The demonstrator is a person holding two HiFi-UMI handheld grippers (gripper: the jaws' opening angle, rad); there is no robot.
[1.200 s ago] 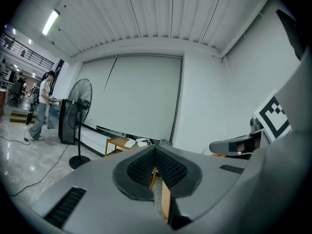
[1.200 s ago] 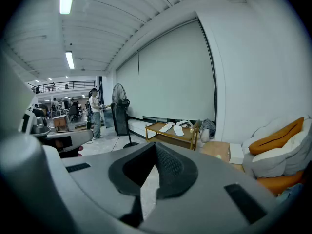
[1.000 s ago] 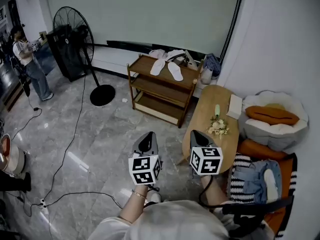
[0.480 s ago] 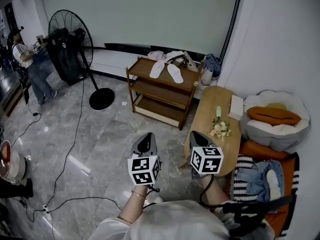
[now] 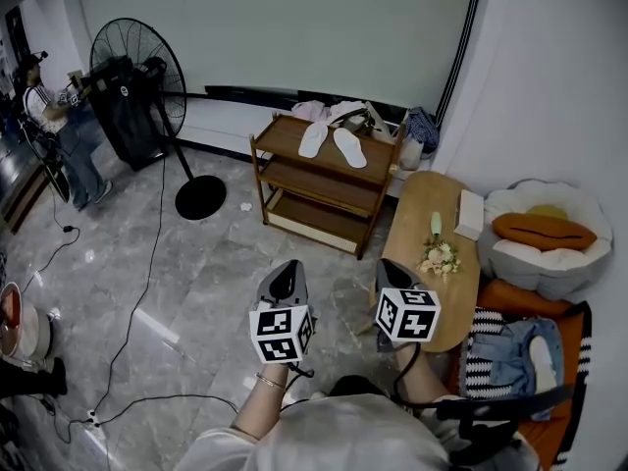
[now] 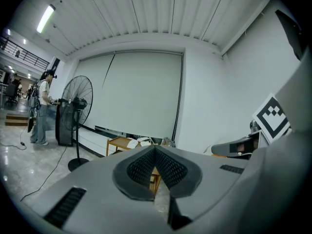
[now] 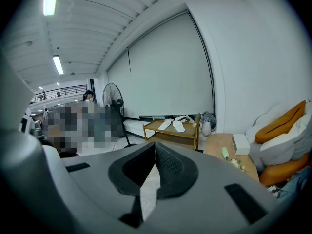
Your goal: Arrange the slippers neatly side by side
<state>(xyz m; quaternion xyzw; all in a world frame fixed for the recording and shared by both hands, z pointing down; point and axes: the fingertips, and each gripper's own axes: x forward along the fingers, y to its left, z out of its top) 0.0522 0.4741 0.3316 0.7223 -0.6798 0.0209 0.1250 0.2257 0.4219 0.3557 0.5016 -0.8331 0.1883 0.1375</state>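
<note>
Only slight head-view shift; left tool (image 5: 287,281), right tool (image 5: 392,273) stay clenched, empty, well short of shelf (image 5: 285,133); slippers (image 5: 314,138) on shelf top, untouched, splayed.

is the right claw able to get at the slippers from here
Probably not yet: the right claw, shut, hangs well short of the slippers atop the wooden shelf; only floor lies between.

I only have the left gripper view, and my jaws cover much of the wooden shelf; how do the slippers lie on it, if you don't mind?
Observer: The head view shows two white slippers on the top tier of the shelf, splayed in a V rather than parallel.
Operator: Thank you. Is the right gripper holding anything?
Observer: No. The right gripper is shut and empty, well short of the shelf.
</note>
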